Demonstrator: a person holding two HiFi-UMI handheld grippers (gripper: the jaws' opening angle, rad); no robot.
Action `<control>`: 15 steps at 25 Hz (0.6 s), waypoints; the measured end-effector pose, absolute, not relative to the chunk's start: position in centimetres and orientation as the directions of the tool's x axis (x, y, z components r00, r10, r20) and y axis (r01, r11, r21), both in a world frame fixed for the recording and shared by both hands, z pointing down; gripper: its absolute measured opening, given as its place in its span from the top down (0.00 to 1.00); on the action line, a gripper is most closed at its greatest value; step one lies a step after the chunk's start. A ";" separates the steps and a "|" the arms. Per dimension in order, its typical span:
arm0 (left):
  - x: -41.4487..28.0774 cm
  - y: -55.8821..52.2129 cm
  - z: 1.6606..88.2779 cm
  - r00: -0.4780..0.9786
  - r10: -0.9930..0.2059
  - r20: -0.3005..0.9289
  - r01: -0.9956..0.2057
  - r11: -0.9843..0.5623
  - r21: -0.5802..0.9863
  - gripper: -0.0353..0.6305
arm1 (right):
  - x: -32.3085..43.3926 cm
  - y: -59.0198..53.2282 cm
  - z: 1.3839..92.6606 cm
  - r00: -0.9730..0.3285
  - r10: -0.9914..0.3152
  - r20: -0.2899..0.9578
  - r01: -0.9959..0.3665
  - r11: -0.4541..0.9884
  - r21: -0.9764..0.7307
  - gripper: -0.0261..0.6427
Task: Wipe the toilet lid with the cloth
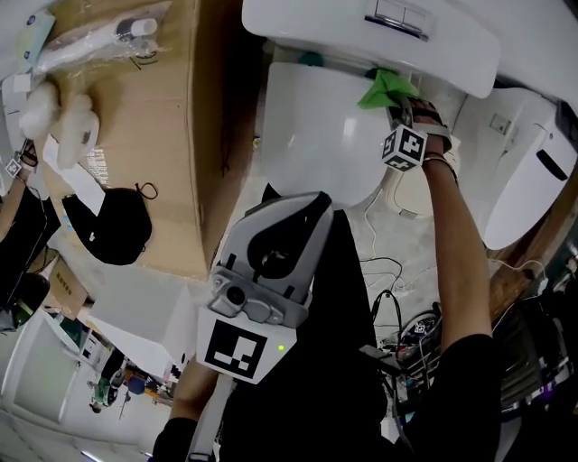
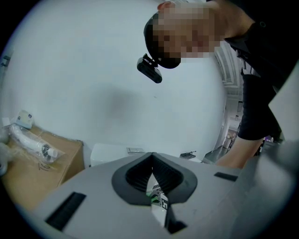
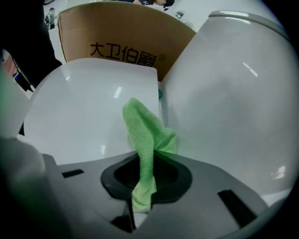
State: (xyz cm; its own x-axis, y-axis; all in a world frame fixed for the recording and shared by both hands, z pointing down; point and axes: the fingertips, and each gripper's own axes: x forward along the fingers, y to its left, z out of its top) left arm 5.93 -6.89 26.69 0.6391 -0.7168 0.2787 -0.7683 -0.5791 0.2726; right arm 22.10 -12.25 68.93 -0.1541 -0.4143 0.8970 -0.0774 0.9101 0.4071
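In the head view, the glossy white oval toilet lid [image 1: 312, 135] lies closed below the white ceramic cistern [image 1: 316, 23]. The small green microfibre cloth [image 1: 388, 87] is at the rear right edge of the lid, just where the lid meets the cistern, and the right gripper [image 1: 402, 108] reaches in there. The left gripper [image 1: 302, 212] hangs in front of the lid, well apart from the cloth. A brown cardboard box [image 1: 153, 135] stands to the left of the lid.

In the left gripper view, the jaws are pressed together and hold nothing. They point upward, away from the lid.

In the right gripper view, the jaws are closed on one bunched end of the cloth. The free end stands up in a loose fold over the rear of the lid, close to the cistern wall.

The cloth looks light, soft and limp, so it will probably fold and trail instead of lying flat. The pinch at its end seems firm, but the loose part should be laid down on the lid. The lid looks hard and slippery, so even pressure is advisable.
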 end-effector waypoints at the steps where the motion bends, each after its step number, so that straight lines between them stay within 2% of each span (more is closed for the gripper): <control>1: 5.9 -7.0 26.9 0.638 -0.717 0.279 -0.769 -0.579 0.271 0.95 | 22.1 -12.1 69.1 -0.150 -0.422 0.894 -0.052 0.906 0.419 0.88; 8: 6.2 -6.9 28.0 0.622 -0.726 0.294 -0.782 -0.556 0.282 0.95 | 22.3 -11.1 69.9 -0.062 -0.485 0.872 0.163 0.857 0.489 0.89; 12: 6.8 -6.6 27.5 0.621 -0.732 0.281 -0.783 -0.560 0.272 0.95 | 22.9 -10.0 70.0 -0.045 -0.479 0.876 0.182 0.859 0.479 0.88; 15: 7.0 -6.2 27.3 0.616 -0.738 0.276 -0.787 -0.557 0.267 0.95 | 23.5 -8.3 70.3 -0.028 -0.431 0.902 0.137 0.892 0.431 0.89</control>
